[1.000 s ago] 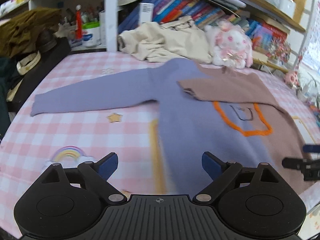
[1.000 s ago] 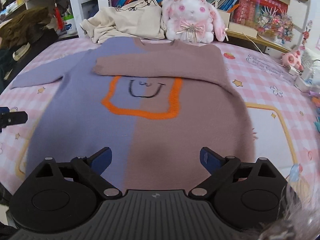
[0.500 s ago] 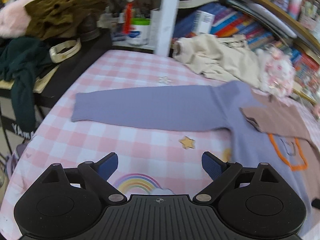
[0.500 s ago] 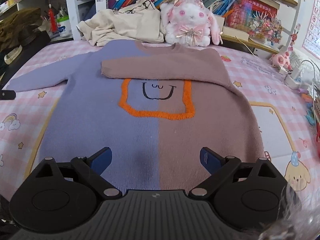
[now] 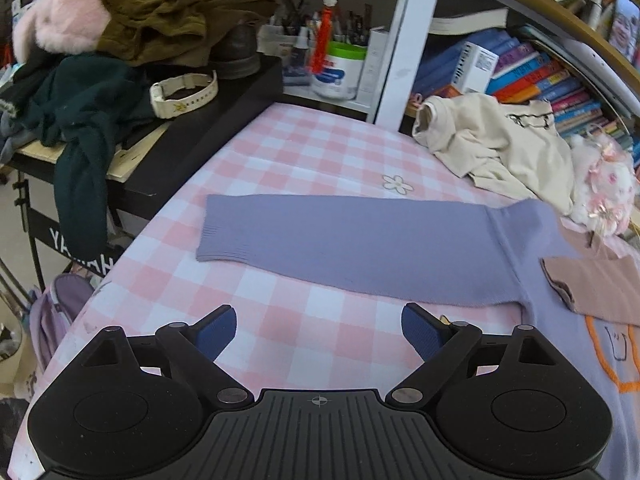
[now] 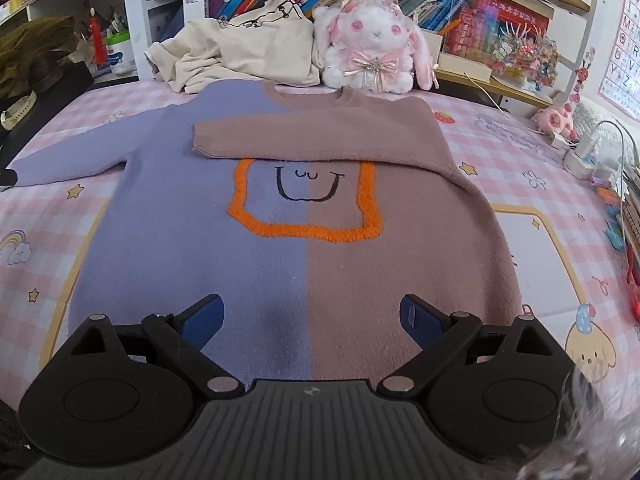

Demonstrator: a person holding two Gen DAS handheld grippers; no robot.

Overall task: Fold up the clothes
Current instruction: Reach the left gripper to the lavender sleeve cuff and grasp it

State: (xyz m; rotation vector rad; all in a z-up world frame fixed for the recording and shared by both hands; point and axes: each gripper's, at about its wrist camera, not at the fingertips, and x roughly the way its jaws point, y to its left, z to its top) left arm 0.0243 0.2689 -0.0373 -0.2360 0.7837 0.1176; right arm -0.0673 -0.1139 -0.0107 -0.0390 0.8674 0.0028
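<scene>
Lying stretched out to the left across the checked cloth (image 5: 304,152), the purple sleeve (image 5: 360,244) runs crosswise to the left gripper (image 5: 318,326), cuff (image 5: 218,236) at the far left, shoulder at the right. That gripper's fingers are spread wide with nothing between them, and the sleeve sits just ahead of the tips, so the left hand is clearly the nearer one to it. Judging from this, a fold of that sleeve would want a grasp near the cuff, carried rightward over the body.

Further right, the sweater (image 6: 280,240) lies flat, face up, with the brown sleeve (image 6: 304,140) already folded across the chest above the orange square (image 6: 304,232). The right gripper (image 6: 310,318) hovers over the hem, fingers likewise spread and empty.

The left view shows the cuff whole but only a corner of the body; the right view shows the body and the folded sleeve, while the purple cuff runs out of its left edge.
</scene>
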